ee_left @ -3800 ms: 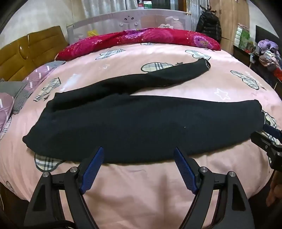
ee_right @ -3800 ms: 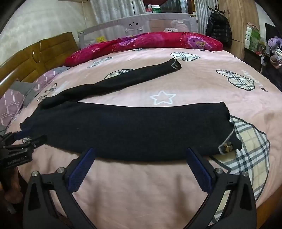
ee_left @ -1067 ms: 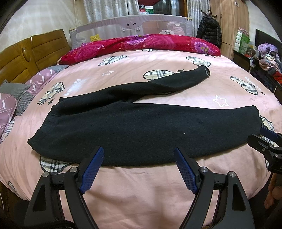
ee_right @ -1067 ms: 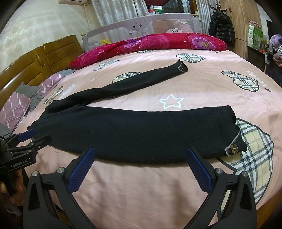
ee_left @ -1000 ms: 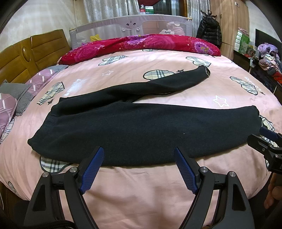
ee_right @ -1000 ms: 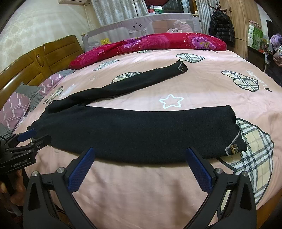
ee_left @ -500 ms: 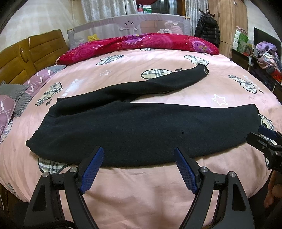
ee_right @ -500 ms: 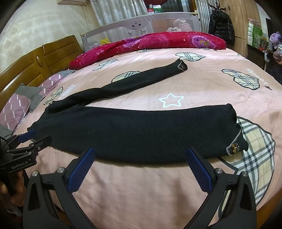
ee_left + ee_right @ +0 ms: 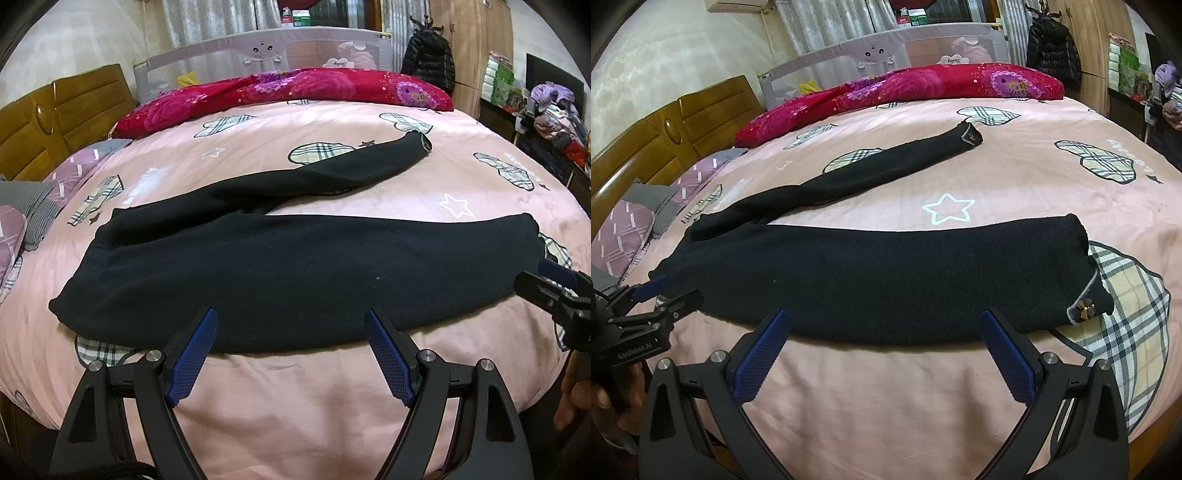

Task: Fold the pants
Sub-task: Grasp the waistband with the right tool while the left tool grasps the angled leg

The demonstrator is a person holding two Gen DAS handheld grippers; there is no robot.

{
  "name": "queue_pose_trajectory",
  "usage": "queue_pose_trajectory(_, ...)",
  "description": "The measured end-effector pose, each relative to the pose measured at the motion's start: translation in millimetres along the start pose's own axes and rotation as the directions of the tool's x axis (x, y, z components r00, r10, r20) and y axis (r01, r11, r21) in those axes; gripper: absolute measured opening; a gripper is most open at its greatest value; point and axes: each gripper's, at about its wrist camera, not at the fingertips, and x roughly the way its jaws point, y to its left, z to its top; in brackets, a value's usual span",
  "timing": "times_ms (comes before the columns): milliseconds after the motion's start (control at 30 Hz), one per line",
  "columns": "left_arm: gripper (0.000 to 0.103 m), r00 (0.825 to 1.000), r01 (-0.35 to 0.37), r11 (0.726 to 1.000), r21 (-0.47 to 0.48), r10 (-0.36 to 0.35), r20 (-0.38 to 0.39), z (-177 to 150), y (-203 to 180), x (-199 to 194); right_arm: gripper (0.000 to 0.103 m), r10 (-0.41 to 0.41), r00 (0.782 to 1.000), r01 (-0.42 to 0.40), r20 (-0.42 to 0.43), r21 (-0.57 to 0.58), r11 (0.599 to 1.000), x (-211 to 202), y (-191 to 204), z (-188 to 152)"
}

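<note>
Your left gripper (image 9: 288,336) and right gripper (image 9: 882,338) hover just above the bed's (image 9: 295,398) near edge, jaws wide open, holding nothing; just past them the black pants (image 9: 295,269) lie flat, legs spread apart, probably ready for folding.

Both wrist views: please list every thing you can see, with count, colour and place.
Black knit pants: one, black, spread flat across the bed, legs apart.
Pink bed cover with plaid hearts: one, pink, under the pants.
Red flowered quilt: one, red, along the far edge.
Purple pillows: purple and grey, count unclear, by the headboard.
Wooden headboard: one, brown, left side.
Black jacket: one, hanging behind.
Left gripper: open, near the waist.
Right gripper: open, near the cuff.
</note>
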Motion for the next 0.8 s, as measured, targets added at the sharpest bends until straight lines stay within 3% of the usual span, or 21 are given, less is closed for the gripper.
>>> queue_pose_trajectory(267, 0.082, 1.0, 0.023, 0.999, 0.046, -0.024, 0.009, 19.4, -0.4, 5.2, 0.102, 0.023, 1.0, -0.023, 0.004, 0.035, 0.999, 3.0, -10.5, 18.7)
queue_pose_trajectory(500, 0.082, 1.0, 0.022, 0.989, 0.147, -0.022, 0.001, 50.6, -12.3, 25.8, 0.102, 0.03, 0.999, -0.029, -0.012, 0.089, 0.996, 20.7, -28.9, 52.7)
queue_pose_trajectory(800, 0.082, 0.999, 0.029, 0.945, 0.327, -0.032, 0.004, 105.1, -29.0, 73.2, 0.1, 0.088, 0.996, -0.081, -0.034, 0.185, 0.979, 65.8, -59.2, 115.5)
